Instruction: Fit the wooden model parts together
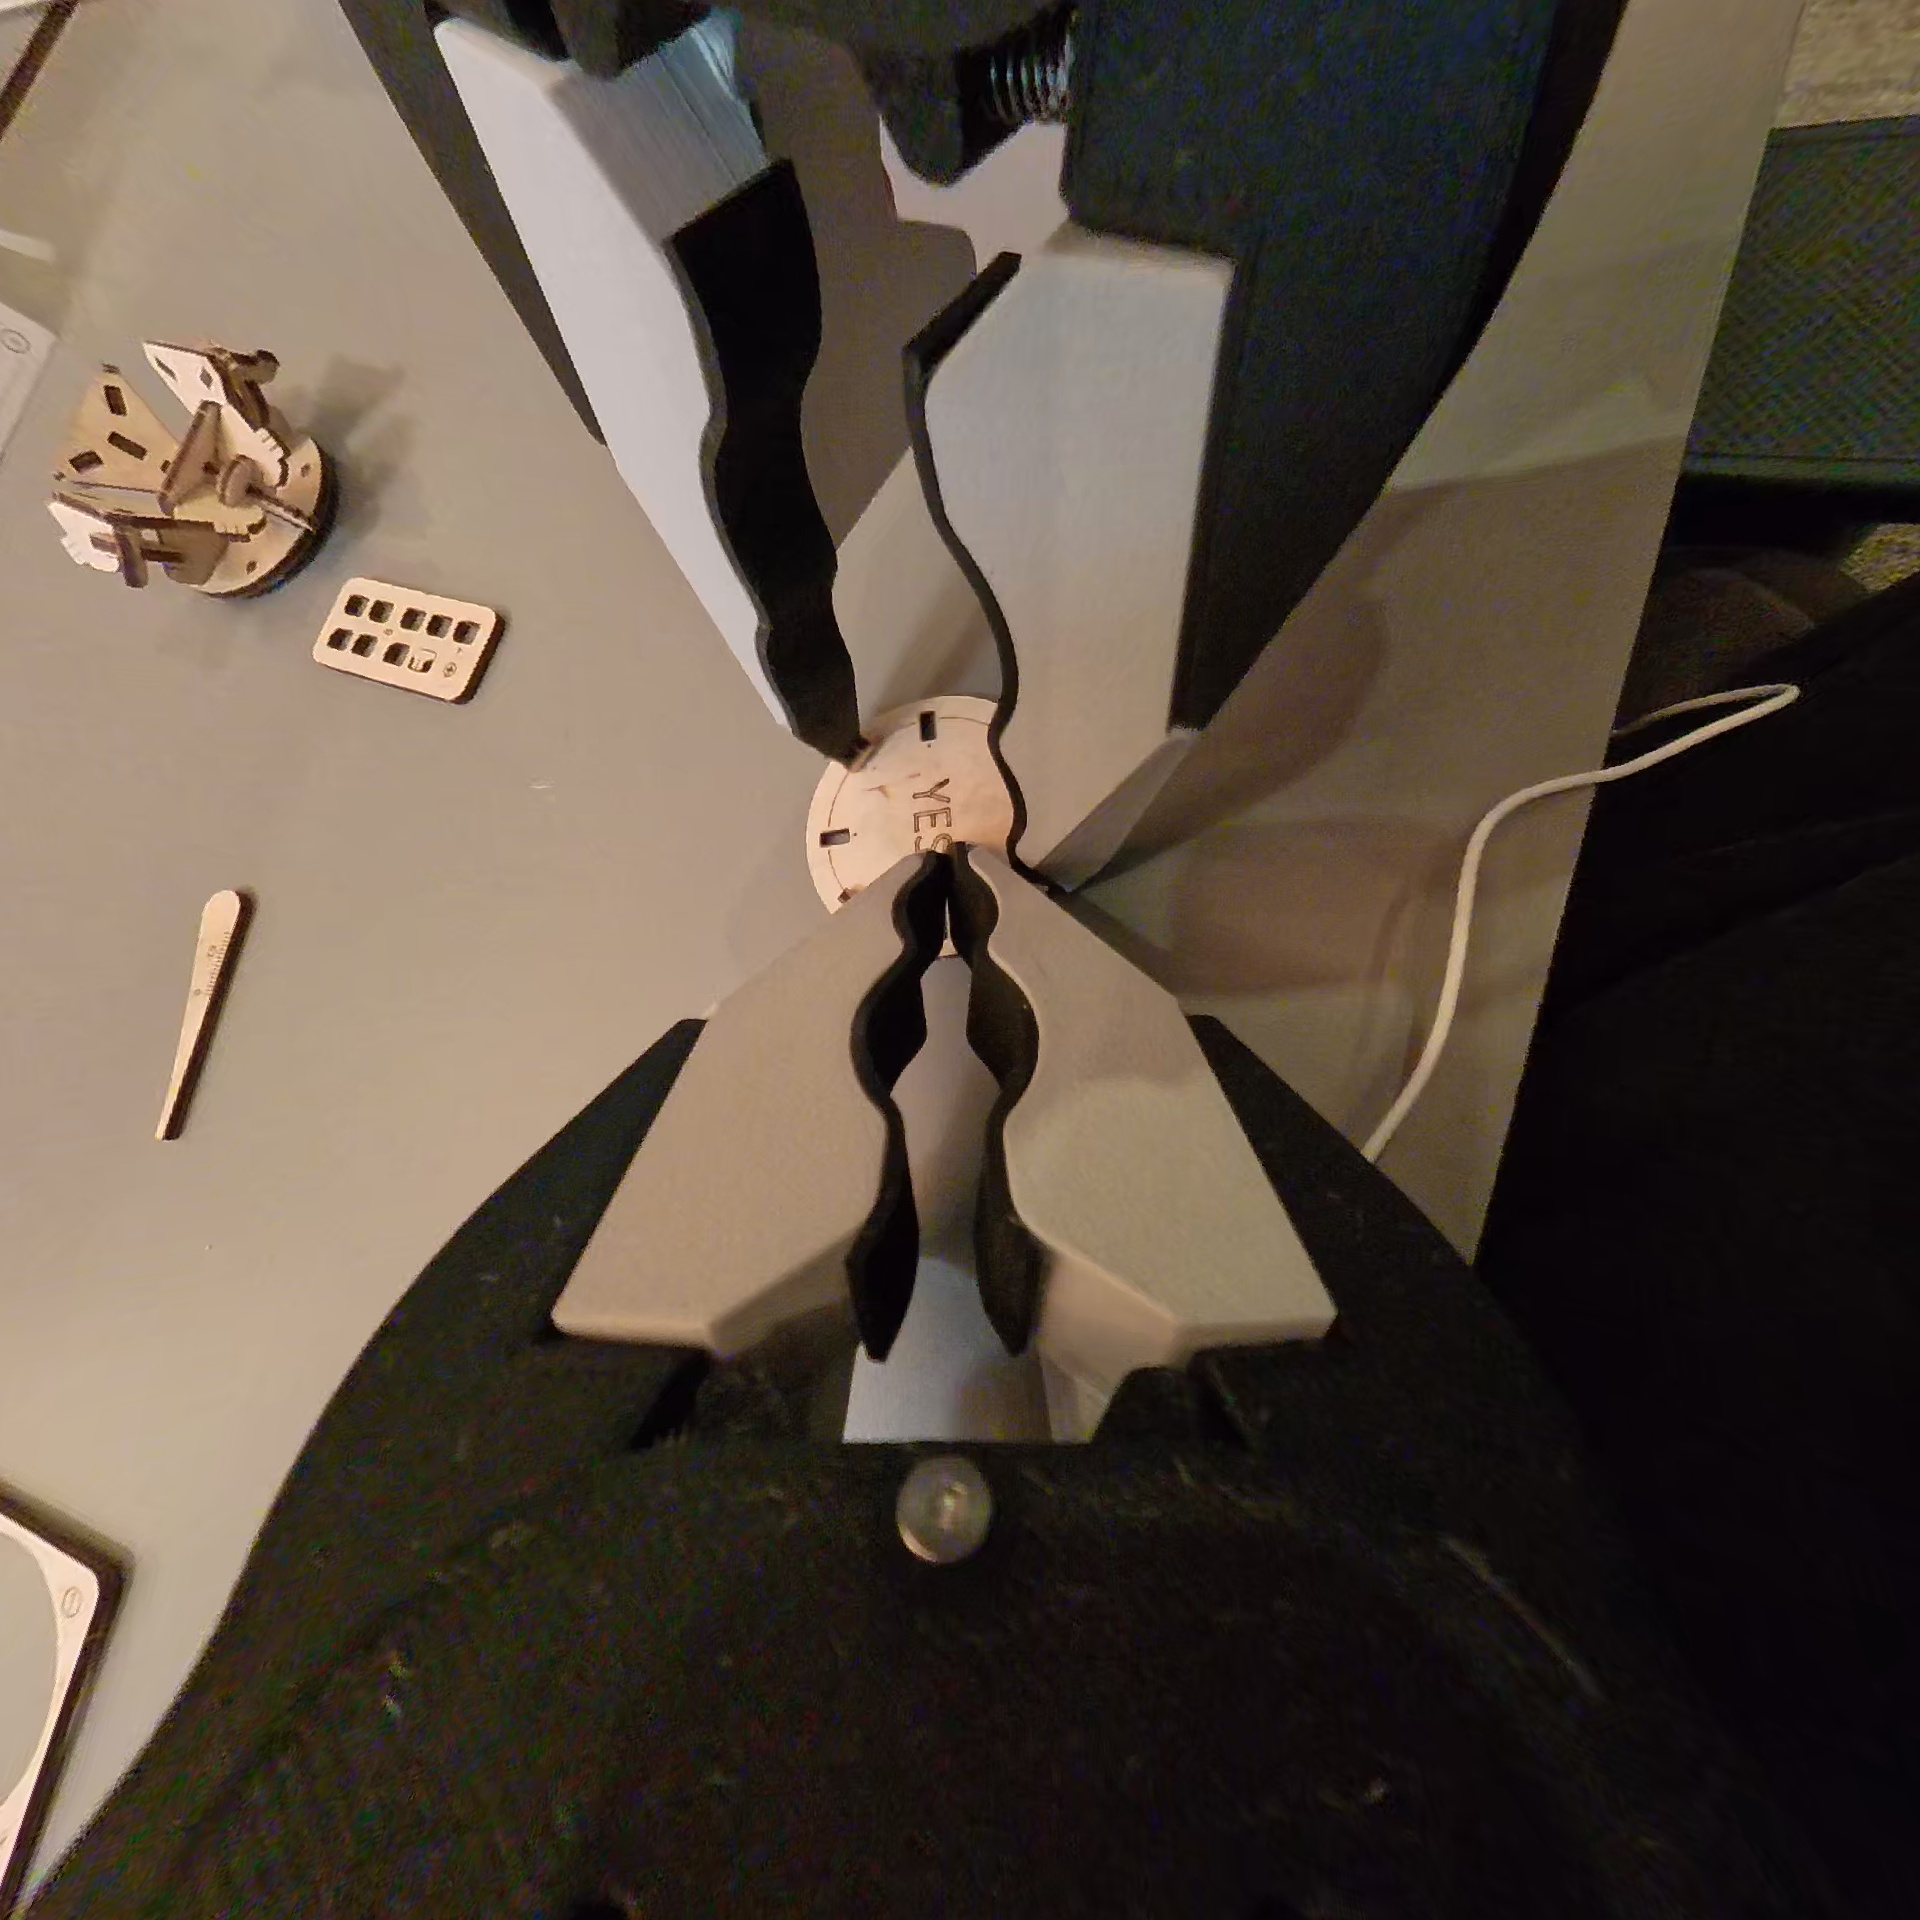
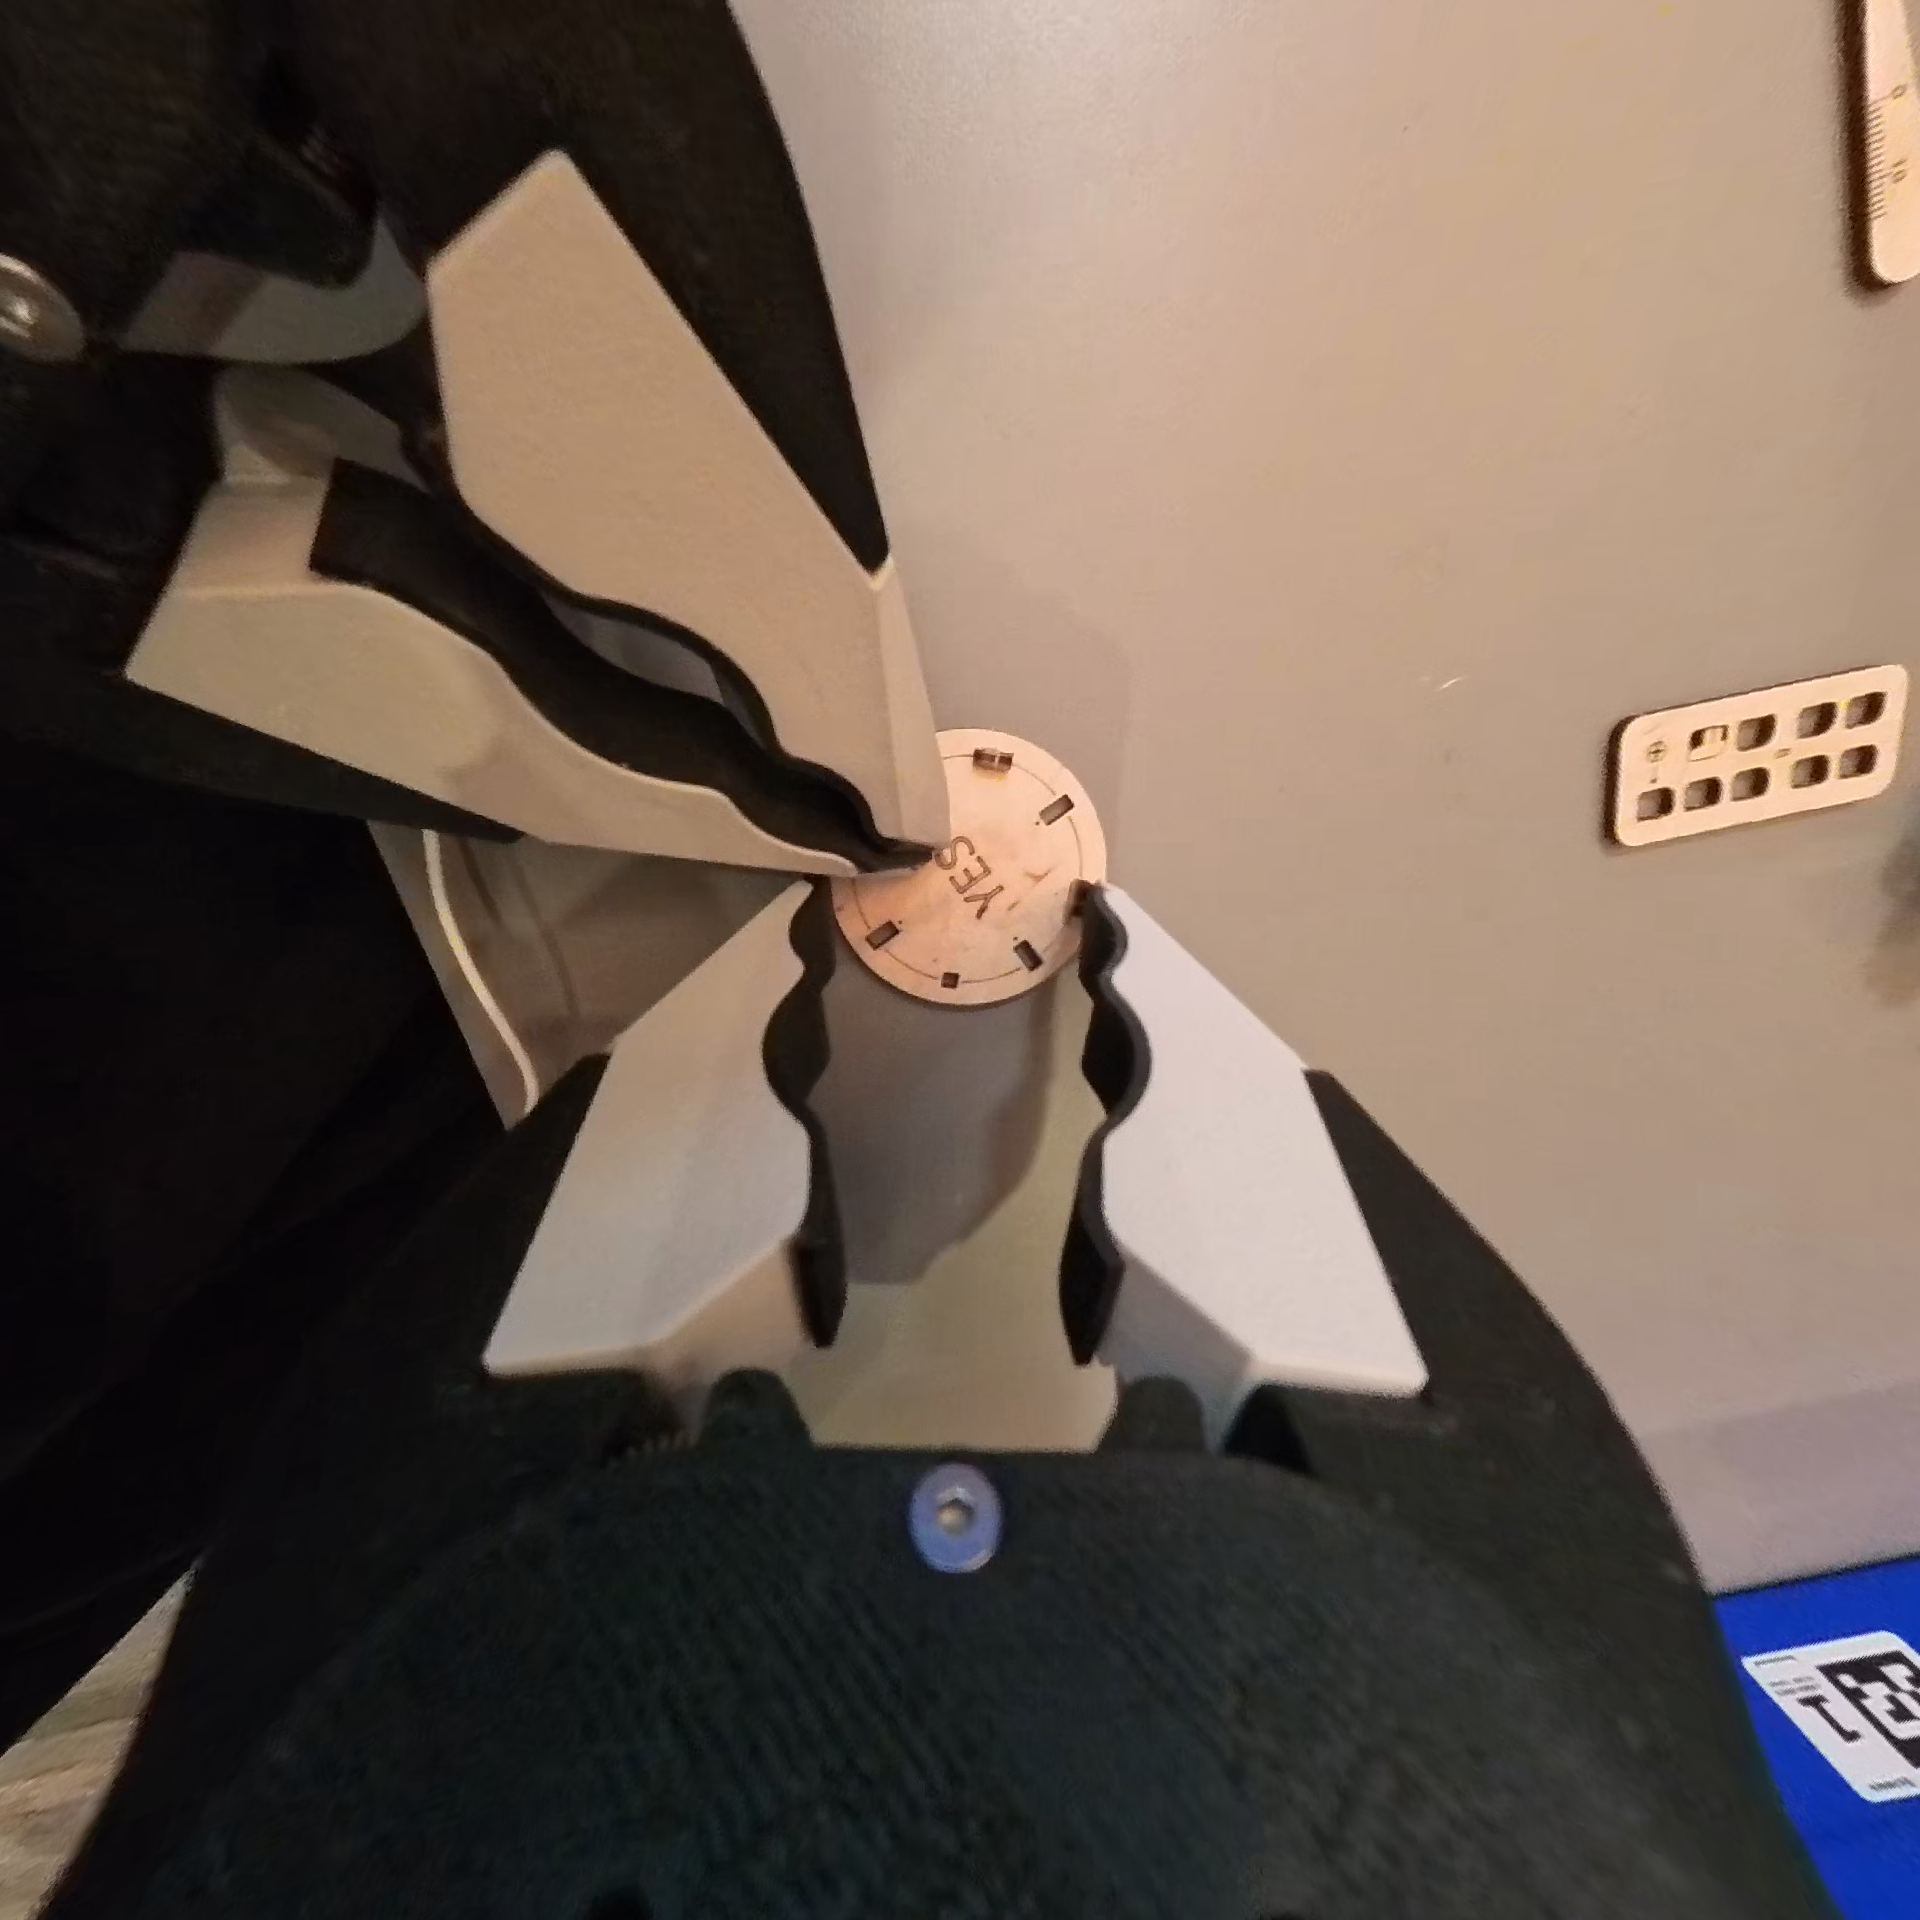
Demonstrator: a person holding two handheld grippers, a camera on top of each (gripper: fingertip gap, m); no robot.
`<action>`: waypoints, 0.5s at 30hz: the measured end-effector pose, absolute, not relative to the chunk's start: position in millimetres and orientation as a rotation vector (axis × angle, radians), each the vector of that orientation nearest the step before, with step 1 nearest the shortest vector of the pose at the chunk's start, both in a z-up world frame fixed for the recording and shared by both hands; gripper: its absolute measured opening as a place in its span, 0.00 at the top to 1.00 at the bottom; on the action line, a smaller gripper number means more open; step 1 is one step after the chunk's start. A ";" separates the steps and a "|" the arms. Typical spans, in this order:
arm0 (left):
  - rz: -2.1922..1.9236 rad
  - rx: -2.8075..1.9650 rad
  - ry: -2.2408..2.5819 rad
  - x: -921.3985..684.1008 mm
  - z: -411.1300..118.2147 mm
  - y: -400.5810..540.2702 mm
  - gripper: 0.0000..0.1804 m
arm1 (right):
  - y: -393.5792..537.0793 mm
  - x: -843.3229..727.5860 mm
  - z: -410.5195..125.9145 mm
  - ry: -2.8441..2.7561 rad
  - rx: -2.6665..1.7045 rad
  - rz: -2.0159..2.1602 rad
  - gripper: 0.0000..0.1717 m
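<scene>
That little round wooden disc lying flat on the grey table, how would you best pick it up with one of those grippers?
By its rim, I would say. The wooden disc lies flat on the grey table, so only its thin edge offers a hold: come from above and set one finger on each of two opposite sides. The right gripper, open, already straddles it this way.

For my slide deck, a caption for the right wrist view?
Open right tongs straddle a round wooden disc on the grey table; shut left tongs rest on it.
</scene>
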State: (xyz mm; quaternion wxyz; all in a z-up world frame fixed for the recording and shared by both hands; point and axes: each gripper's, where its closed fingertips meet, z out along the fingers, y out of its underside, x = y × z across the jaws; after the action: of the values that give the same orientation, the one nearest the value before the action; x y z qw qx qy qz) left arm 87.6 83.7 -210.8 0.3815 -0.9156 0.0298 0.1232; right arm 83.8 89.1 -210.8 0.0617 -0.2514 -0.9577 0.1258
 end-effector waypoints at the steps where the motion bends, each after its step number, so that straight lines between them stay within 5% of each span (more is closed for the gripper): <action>1: 0.317 -2.336 0.077 87.6 -210.8 83.8 1.00 | 89.0 84.0 -210.8 -2.893 -0.750 0.382 0.73; 11: 0.305 -2.337 0.070 87.3 -210.8 83.7 1.00 | 88.9 83.0 -210.3 -2.875 -0.823 0.429 0.73; 15: 0.301 -2.338 0.069 87.2 -210.8 83.5 1.00 | 94.0 79.6 -203.6 -2.855 -0.960 0.567 0.59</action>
State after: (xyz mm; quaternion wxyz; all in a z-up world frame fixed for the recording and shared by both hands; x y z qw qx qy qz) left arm 87.2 83.5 -210.8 0.3819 -0.9163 0.0270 0.1180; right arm 79.6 94.0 -203.6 0.0382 -0.3131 -0.9308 0.1848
